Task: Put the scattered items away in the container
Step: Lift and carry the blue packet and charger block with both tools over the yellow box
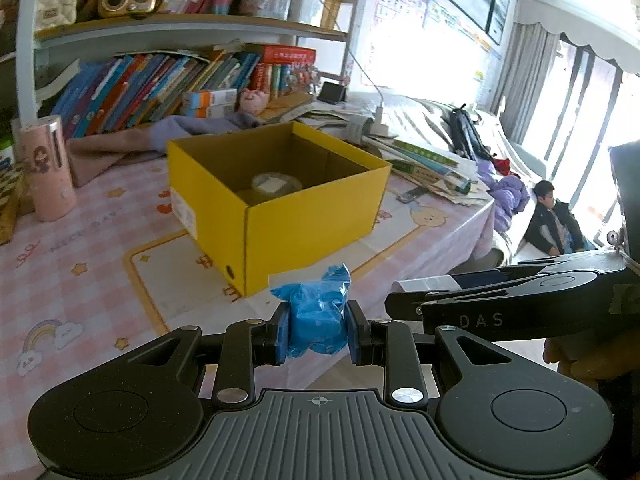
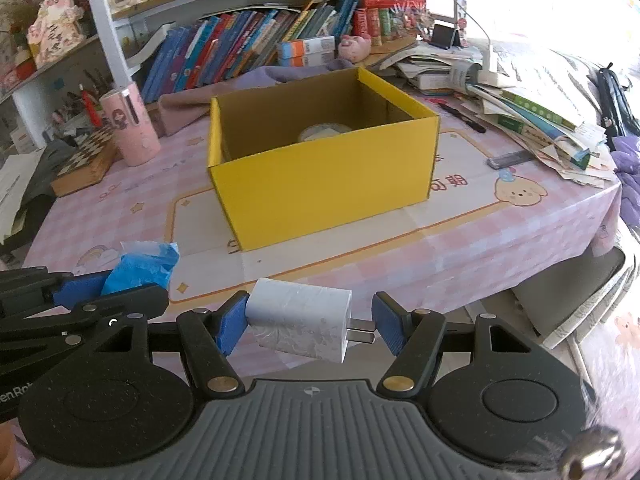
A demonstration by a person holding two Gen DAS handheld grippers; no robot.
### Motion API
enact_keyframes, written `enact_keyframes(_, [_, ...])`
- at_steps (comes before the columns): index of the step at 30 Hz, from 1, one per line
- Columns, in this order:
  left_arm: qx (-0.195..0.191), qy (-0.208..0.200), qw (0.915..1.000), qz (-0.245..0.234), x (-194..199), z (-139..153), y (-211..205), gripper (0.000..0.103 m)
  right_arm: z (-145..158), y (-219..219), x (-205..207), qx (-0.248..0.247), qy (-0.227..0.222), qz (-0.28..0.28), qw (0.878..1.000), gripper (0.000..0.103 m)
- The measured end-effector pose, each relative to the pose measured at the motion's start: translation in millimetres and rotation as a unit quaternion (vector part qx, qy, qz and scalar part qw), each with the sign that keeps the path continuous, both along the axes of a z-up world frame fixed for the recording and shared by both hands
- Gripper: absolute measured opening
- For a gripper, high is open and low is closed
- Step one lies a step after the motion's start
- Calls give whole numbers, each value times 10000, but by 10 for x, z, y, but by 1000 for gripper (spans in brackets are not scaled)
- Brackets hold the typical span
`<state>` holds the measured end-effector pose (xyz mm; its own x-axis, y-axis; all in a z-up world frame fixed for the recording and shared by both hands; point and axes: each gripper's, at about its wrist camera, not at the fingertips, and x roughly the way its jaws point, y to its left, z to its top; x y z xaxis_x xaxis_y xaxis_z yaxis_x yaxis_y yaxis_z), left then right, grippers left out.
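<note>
A crinkly blue bag roll was squeezed tight between the two blue pads of the left gripper. It was held up above the near part of the pink checked tablecloth.

A white charger plug was held in the right gripper. The left pad was pressed on its flat end and its metal prongs were touching the right pad, so the fingers were closed only partway. It was held near the front edge of the table.

The yellow box was standing open on the tablecloth, a little way ahead of both grippers. A round tape roll was seen lying at its bottom. A pink cup was standing to the left of the box.
</note>
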<state>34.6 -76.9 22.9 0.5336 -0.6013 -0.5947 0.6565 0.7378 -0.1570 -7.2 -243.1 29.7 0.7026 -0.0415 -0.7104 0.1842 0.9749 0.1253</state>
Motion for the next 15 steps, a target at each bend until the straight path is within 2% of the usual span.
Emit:
enact_keyframes(8, [14, 25, 9997, -224, 109, -15, -246, 27, -32, -214, 35, 7, 58, -203, 9998, 64])
enact_keyframes(15, [1, -130, 9994, -309, 210, 23, -425, 27, -40, -431, 143, 33, 62, -351, 9994, 64])
